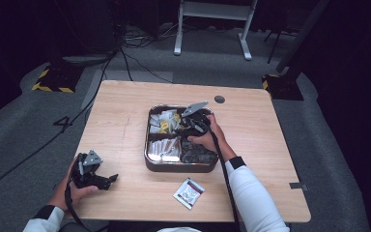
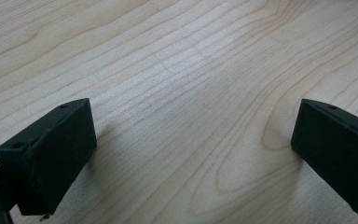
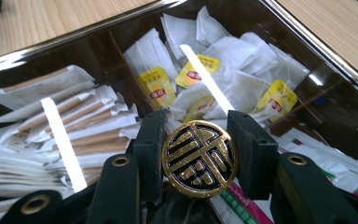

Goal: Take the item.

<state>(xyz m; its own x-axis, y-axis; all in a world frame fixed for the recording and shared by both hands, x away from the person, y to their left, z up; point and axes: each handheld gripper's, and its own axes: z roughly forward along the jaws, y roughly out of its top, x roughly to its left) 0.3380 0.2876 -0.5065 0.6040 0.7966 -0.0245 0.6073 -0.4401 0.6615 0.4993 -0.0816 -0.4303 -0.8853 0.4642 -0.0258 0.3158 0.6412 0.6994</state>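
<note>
My left gripper (image 1: 107,180) rested on the bare wooden table (image 1: 125,130) at the near edge, well short of the tray (image 1: 149,159), its jaws spread wide with only pale, wavy grain between them. A small white sachet (image 1: 189,193) lay flat on the wood just in front of the tray's near wall.

My right gripper (image 3: 199,154) hung over the tray with its jaws clamped on a round black-and-gold coin (image 3: 200,158) — glossy, raised gilt pattern, pinched at both edges above the divider (image 3: 130,70). Below it sat glossy green-and-pink packets (image 3: 335,163). Left of the coin lay long paper sticks (image 3: 74,126), brown and white, crinkled. Beyond the coin, in the tray's far compartment, soft white tea bags (image 3: 242,60) with yellow tags were heaped — then the tray's polished metal rim.
</note>
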